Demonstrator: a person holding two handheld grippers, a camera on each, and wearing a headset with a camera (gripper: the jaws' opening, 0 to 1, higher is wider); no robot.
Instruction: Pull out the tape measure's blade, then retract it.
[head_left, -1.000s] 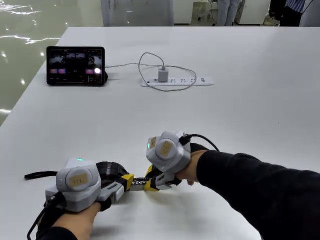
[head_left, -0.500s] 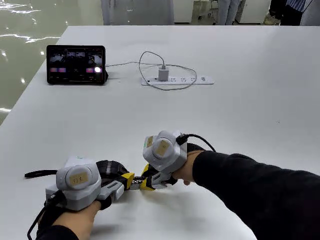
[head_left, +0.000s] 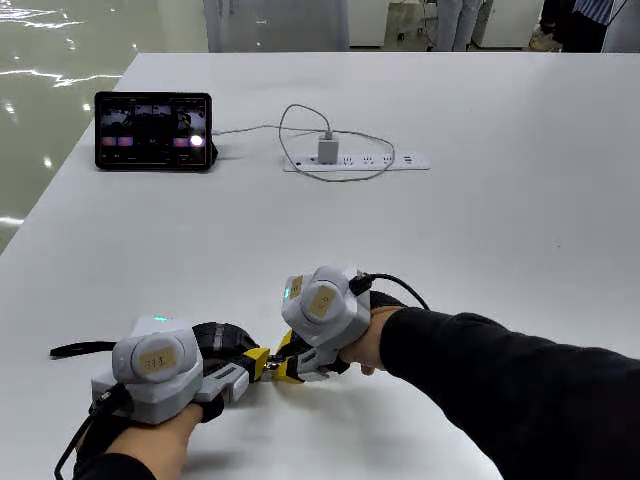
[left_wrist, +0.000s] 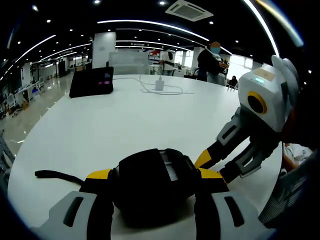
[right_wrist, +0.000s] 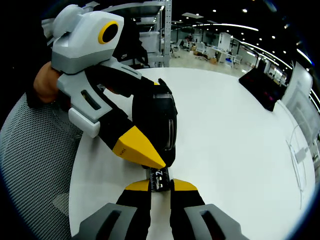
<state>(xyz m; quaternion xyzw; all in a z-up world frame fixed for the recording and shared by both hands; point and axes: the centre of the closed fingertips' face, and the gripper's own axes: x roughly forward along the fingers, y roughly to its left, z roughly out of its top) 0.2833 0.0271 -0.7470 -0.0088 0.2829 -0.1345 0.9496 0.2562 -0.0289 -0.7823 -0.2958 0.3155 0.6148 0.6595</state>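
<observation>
Tape measure (right_wrist: 157, 120): black case, lying on the white workbench (head_left: 450, 230), clamped between the jaws of the left gripper (left_wrist: 154, 175).
Blade (right_wrist: 159, 175): a short numbered stub showing, just ahead of the case mouth.
Right gripper (right_wrist: 159, 186): jaws closed on that stub, tips nearly touching the left gripper's yellow jaw.
Progress, by my reckoning: blade almost wholly inside the case. Either the pull is barely begun or the return is nearly finished; from where I stand I cannot tell which.

A tablet (head_left: 152, 130) stands on the white table (head_left: 480, 200) near a power strip (head_left: 355, 161) with a plugged-in charger (head_left: 327, 150).
</observation>
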